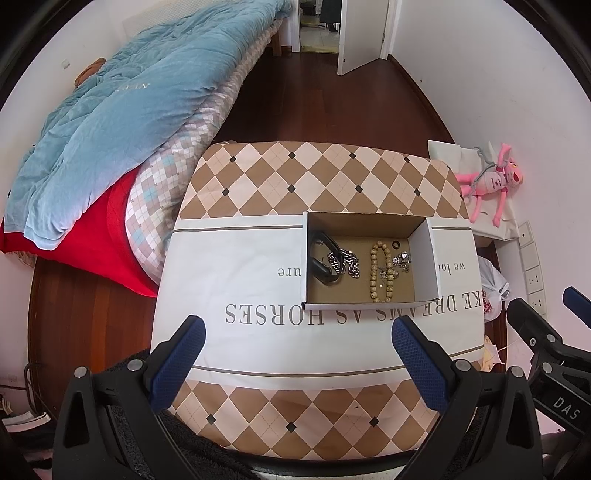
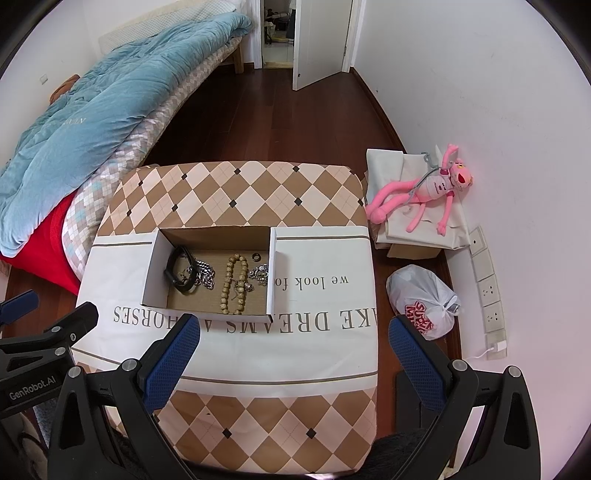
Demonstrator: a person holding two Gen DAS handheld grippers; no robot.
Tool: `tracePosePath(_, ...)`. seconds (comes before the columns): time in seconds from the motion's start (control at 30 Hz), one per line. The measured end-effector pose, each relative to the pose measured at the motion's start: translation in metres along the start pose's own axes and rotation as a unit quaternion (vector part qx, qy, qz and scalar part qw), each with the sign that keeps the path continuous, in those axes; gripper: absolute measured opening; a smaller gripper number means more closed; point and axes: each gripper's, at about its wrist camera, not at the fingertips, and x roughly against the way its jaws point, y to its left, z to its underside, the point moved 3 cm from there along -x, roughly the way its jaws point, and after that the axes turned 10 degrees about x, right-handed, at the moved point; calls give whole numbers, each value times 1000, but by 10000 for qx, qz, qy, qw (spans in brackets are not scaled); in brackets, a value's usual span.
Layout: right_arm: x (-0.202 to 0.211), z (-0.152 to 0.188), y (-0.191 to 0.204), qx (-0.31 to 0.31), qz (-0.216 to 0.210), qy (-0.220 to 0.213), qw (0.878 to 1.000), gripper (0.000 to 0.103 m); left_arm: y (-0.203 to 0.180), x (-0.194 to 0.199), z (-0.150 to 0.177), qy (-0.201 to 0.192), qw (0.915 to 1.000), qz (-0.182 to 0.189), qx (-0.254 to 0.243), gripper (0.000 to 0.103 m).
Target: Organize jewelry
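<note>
An open cardboard box [image 1: 428, 254] [image 2: 155, 269] stands on a cloth-covered table [image 1: 240, 280] [image 2: 321, 343]. Inside lie a black band [image 1: 323, 264] [image 2: 177, 271], a silver chain [image 1: 351, 264] [image 2: 205, 275], a tan bead bracelet [image 1: 380, 271] [image 2: 234, 284], a small silver piece [image 1: 402, 258] [image 2: 260, 275] and a dark ring [image 1: 396, 244] [image 2: 255, 256]. My left gripper [image 1: 299, 338] is open and empty, held above the table on the near side of the box. My right gripper [image 2: 293, 338] is open and empty, near and to the right of the box.
A bed with a blue quilt [image 1: 110, 122] [image 2: 74, 125] runs along the left. A pink plush toy [image 1: 491, 184] [image 2: 424, 192] lies on folded cloth at the right wall. A white plastic bag [image 2: 424, 302] sits on the floor. An open door [image 1: 362, 33] is at the back.
</note>
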Motion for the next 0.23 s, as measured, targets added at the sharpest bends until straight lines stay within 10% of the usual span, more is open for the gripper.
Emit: tracePosePath(0.23, 0, 0, 0, 2, -4, 7, 10000, 103, 3, 1, -2, -17, 10000, -5, 25, 103)
